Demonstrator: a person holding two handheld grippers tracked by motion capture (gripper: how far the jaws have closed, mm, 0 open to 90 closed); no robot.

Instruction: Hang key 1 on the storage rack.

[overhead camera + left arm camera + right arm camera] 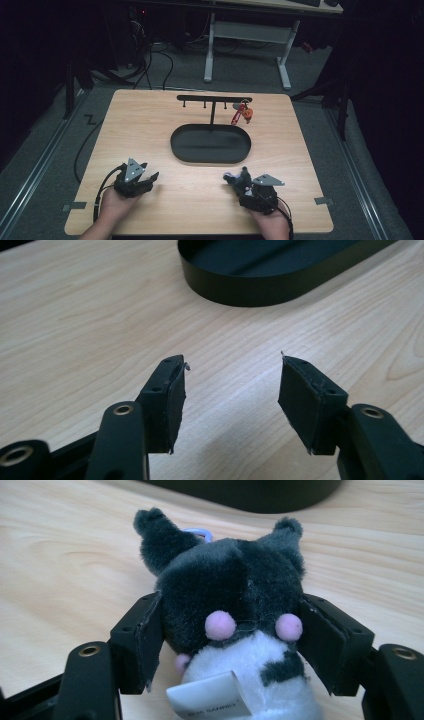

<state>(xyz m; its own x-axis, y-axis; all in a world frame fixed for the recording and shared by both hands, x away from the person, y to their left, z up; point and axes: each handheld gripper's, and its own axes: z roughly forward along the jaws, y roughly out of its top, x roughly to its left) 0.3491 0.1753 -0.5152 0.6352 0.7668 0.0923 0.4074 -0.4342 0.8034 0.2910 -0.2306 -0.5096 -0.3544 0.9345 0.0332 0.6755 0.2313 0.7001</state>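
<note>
1. The right tool (235,181) grips a dark grey and white plush toy (235,610) by its head, low over the table (150,125) near its front edge.
2. The left tool (231,390) stands open with nothing between its jaws.
3. A black oval tray (210,144) sits mid-table, just beyond the toy.
4. Behind it, a red keychain (242,113) hangs on a black hook rack (214,98).

Only print: small white tag (210,700) on plush (235,605) between my right jaws, bottom centre of right gripper view. Tiny grey line along tag edge, too blurred to read. Nothing else lettered.
</note>
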